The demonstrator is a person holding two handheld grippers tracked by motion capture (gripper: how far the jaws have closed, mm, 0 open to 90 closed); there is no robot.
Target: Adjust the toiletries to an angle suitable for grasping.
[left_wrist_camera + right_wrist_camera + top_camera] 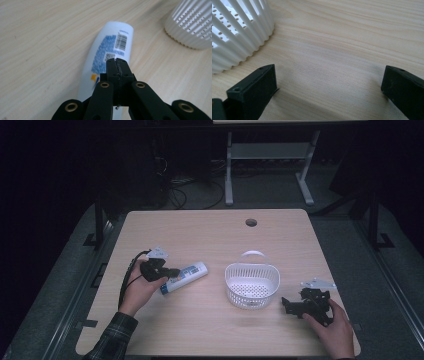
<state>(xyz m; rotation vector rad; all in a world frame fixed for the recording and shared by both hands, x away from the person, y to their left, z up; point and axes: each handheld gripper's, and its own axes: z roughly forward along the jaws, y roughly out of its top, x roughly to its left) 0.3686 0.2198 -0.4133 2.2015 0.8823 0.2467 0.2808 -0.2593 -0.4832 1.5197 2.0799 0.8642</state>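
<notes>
Light wooden table [210,325], white tube [186,275] lying flat, white slatted basket [251,287] beside it

High view overhead, gripper views close, share basket [251,285]

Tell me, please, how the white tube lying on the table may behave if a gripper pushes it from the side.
The white tube lies flat on its broad printed face, so it would probably slide, not roll. Its glossy surface looks slippery on the smooth table. It seems light, so it may turn easily.

Closed tool [117,65] above white tube [110,50], basket [192,27] nearby.
</notes>
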